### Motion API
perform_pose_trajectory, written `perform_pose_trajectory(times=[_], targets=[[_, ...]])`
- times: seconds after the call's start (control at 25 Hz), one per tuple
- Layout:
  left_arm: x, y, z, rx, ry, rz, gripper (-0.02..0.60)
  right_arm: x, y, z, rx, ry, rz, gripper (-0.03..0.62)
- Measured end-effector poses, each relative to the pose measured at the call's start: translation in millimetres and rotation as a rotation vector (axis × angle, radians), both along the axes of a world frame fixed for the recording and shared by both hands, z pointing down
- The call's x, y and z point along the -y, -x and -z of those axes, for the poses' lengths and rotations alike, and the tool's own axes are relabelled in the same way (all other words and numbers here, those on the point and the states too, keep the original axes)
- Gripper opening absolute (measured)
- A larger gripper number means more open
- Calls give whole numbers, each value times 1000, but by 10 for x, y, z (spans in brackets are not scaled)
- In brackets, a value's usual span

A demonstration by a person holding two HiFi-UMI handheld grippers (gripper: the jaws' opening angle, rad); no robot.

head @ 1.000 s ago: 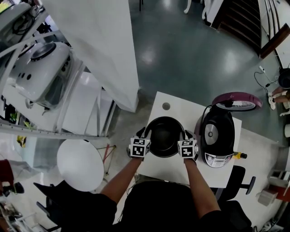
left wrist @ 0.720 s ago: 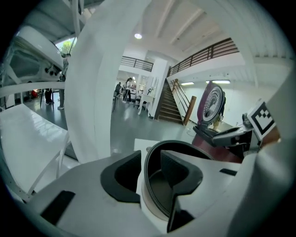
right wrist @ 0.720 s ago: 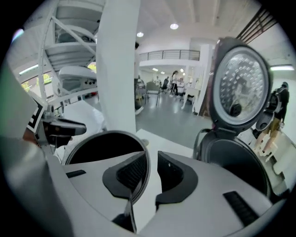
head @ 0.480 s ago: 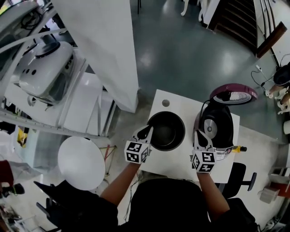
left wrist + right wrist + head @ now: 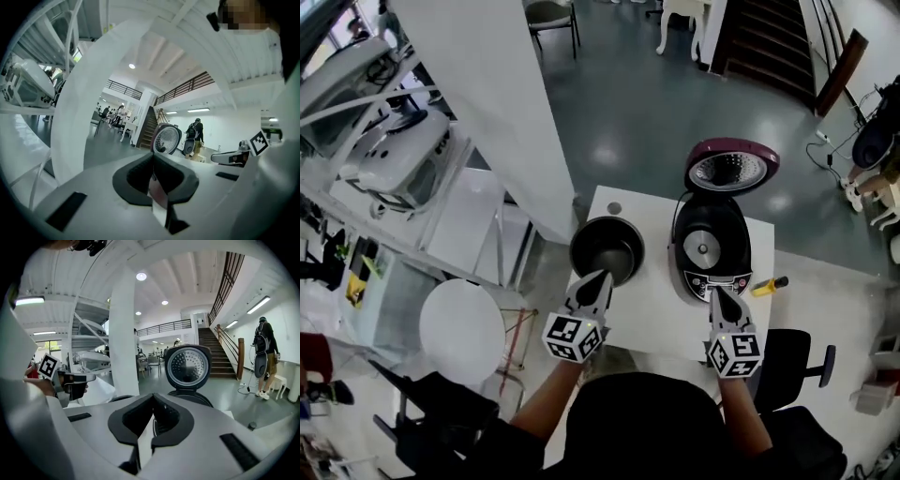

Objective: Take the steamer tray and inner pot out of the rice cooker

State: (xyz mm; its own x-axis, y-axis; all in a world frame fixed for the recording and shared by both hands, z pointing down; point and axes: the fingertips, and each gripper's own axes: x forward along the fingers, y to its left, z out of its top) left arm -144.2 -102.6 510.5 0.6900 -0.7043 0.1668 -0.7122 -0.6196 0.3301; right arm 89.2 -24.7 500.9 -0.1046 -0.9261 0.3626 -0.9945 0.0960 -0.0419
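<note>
The black inner pot (image 5: 607, 248) stands on the white table (image 5: 666, 314), left of the black rice cooker (image 5: 710, 246), whose lid (image 5: 731, 169) is up. In the cooker's well I see only a grey disc; no steamer tray can be made out. My left gripper (image 5: 603, 277) hangs just in front of the pot, lifted off it; its jaws have just closed with nothing between them. My right gripper (image 5: 715, 295) hovers before the cooker's front panel, shut and empty. The left gripper view (image 5: 152, 157) and right gripper view (image 5: 152, 401) both look level towards the raised lid (image 5: 187, 366).
A small yellow-and-black object (image 5: 769, 284) lies on the table right of the cooker. A black chair (image 5: 797, 361) stands at my right and a round white table (image 5: 461, 330) at my left. A white pillar (image 5: 487, 112) rises beyond the table. A person (image 5: 262, 357) stands near the stairs.
Both grippers have let go of the pot's rim, shut, and come up and back towards me. The pot stays on the table beside the cooker.
</note>
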Motion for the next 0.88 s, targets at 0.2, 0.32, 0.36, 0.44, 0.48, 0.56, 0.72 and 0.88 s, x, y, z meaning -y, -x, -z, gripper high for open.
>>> perform_pose_trajectory(times=[0.2, 0.32, 0.36, 0.44, 0.48, 0.56, 0.72, 0.88], targets=[[-743, -663, 104, 96, -94, -17, 6, -815, -557, 164, -9, -78, 14, 0], [-1283, -963, 168, 35, -57, 9, 6, -1348, -904, 251, 21, -119, -2, 0], [-1472, -1031, 186, 28, -54, 20, 6, -1528, -1003, 295, 34, -131, -11, 0], [-1841, -1139, 230, 20, -60, 41, 6, -1873, -1179, 370, 48, -143, -16, 0], [-2006, -1187, 263, 16, -69, 49, 6, -2025, -1262, 388, 48, -143, -10, 0], [-2268, -1266, 342, 13, -95, 57, 6, -2261, -1419, 390, 35, -136, 5, 0], [-2564, -1272, 454, 76, -150, 55, 6, -2587, -1518, 385, -51, -138, 20, 0], [-2794, -1286, 537, 154, -221, 33, 6, -2807, -1427, 427, -59, -152, 23, 0]])
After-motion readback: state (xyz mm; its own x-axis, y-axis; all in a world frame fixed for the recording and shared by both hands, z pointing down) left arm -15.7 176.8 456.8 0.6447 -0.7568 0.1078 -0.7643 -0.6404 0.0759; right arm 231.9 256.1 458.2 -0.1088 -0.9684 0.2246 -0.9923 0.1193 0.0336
